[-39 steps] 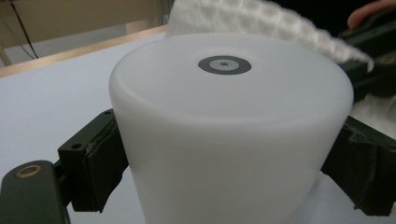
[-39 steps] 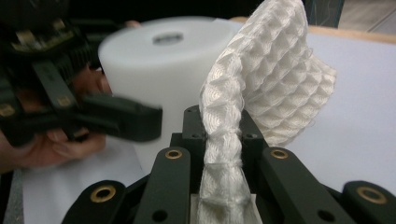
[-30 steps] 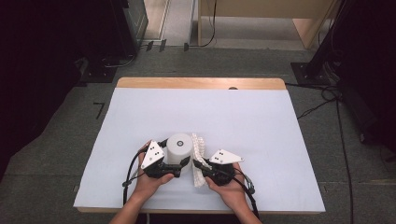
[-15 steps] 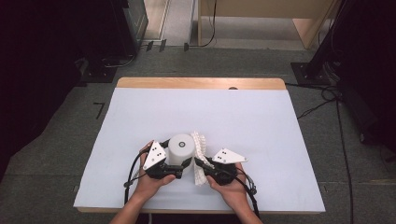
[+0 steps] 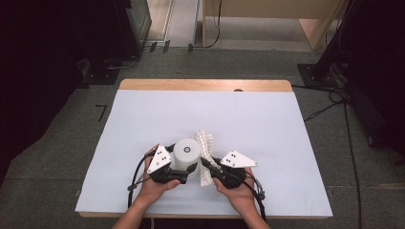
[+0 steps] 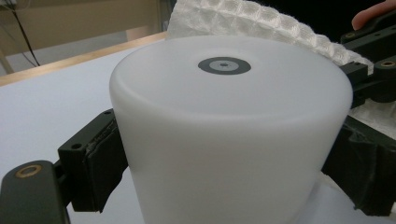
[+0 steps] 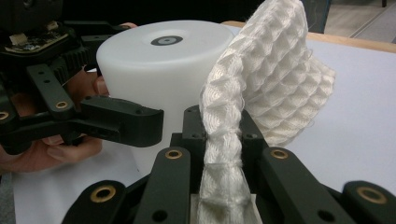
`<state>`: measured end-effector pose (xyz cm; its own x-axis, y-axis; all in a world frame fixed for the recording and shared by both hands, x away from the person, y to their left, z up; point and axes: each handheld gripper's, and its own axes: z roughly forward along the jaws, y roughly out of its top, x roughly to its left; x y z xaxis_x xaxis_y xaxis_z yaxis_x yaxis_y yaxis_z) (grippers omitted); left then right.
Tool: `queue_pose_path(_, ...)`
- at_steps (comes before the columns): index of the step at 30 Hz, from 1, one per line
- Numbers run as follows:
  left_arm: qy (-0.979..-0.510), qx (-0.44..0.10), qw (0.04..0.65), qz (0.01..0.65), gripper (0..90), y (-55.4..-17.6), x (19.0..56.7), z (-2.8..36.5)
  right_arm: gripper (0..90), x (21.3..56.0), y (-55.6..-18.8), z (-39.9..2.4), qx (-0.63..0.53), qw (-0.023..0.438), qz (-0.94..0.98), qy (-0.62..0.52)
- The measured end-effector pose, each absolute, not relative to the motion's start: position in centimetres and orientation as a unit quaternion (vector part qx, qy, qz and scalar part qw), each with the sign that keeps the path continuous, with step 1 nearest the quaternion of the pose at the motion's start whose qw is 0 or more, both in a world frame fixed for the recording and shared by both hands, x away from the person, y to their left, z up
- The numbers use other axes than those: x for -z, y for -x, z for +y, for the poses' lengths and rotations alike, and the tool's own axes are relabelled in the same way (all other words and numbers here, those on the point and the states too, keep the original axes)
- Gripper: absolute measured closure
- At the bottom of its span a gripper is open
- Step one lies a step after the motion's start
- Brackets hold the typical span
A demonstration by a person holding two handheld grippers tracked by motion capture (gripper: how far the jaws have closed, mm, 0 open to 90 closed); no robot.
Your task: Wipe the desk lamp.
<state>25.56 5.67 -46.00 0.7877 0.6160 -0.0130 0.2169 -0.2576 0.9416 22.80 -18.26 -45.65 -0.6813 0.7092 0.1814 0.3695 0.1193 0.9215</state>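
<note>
The left gripper (image 5: 184, 172) has its jaws clamped on the sides of the cup (image 5: 186, 153), a white frosted vessel standing mouth-down on the table (image 5: 267, 124), its flat base with a small grey ring mark facing up. Just right of the cup, the right gripper (image 5: 206, 168) is closed tight on a waffle cloth (image 5: 205, 143), which is pinched into a narrow rope between the jaws and fans out above them, leaning against the cup's wall. With the cup inverted, its inside is hidden, so I cannot tell whether anything is under it; nothing lies on its base. The likely work is wiping the cup. The risks from here: the smooth, tapered wall could slip in the left grip if the cloth is pushed hard against it, tipping or skidding the cup; the thinly pinched cloth could pull free under drag; and the two grippers, very close beside the cup, could knock jaws together.
</note>
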Motion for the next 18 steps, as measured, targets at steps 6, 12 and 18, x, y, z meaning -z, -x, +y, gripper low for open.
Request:
queue_pose_path(6, -0.753, -0.186, 0.567, 0.277, 8.9, -25.6, 45.3, 6.4, 79.0, 47.7, -23.2, -17.3, -0.524, 0.124, 0.756, -0.373)
queue_pose_path(12, -0.760, -0.185, 0.560, 0.274, 8.9, -25.6, 45.9, 6.2, 78.9, 47.0, -23.2, -17.4, -0.529, 0.129, 0.751, -0.373)
queue_pose_path(18, -0.761, -0.191, 0.559, 0.268, 9.0, -25.3, 46.0, 5.7, 78.8, 45.7, -23.0, -18.3, -0.545, 0.139, 0.737, -0.375)
